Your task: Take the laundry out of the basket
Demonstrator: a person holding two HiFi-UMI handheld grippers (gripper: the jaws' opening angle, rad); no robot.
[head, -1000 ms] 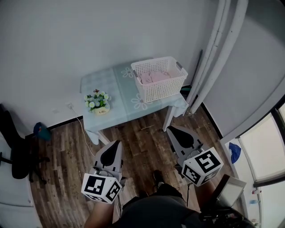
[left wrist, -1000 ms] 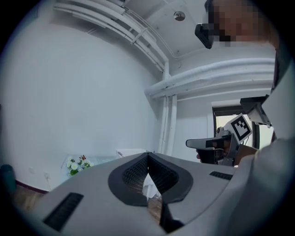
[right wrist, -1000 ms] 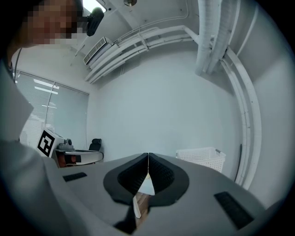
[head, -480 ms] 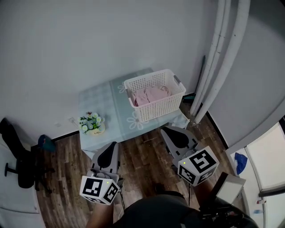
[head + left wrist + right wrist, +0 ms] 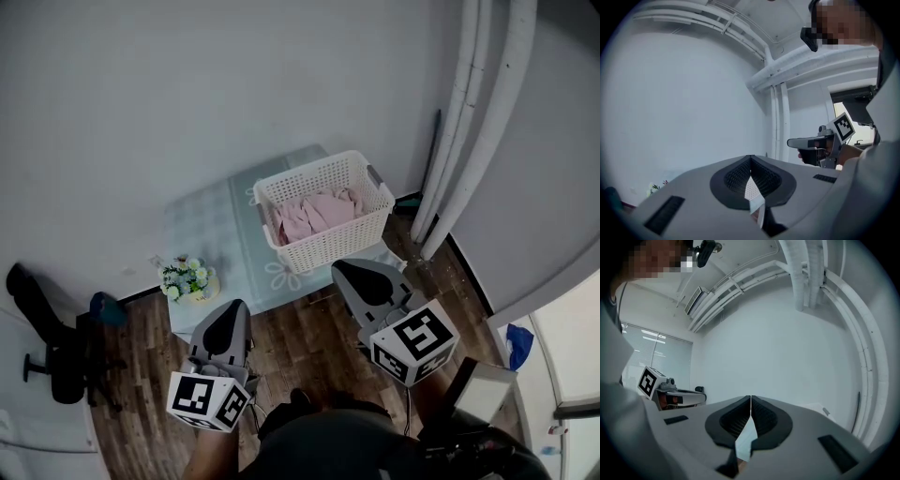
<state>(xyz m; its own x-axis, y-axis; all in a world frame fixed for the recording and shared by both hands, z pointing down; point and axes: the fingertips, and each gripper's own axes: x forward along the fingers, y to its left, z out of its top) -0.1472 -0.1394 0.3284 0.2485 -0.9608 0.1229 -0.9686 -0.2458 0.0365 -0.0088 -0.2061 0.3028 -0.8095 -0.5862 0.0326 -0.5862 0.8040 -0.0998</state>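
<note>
Progress: nothing done yet, by my read. The pink laundry [image 5: 309, 214] lies bunched inside the white basket [image 5: 339, 246], all of it below the rim and nothing draped over the side. The basket stands at the right end of the worktop [image 5: 211, 225], close to its right edge. No cloth lies on the bare part of the worktop or on the floor [image 5: 291, 342].

Left claw [image 5: 234, 309]: clenched and empty. The left gripper view shows its jaws meeting at the tips with nothing between them [image 5: 750, 159]. It is held over the floor, short of the worktop's near edge, on the left-end side.

Right claw [image 5: 345, 270]: also clenched and empty, with the jaws closed to a thin seam in its own view [image 5: 750, 398]. It sits just in front of the worktop's near edge, below the basket's front wall and closer to the basket than the left claw is. It does not touch the basket or the cloth.

Both gripper views look at bare wall rather than at the laundry, so neither claw is aimed into the basket.

A small flower pot [image 5: 187, 278] stands at the near left corner of the worktop, well apart from the basket.

Left to do, as a judgement: the whole task. A claw has to open, reach over the rim, pinch the pink cloth and lift it out. Whether more than one garment is in the pile, I cannot tell.
</note>
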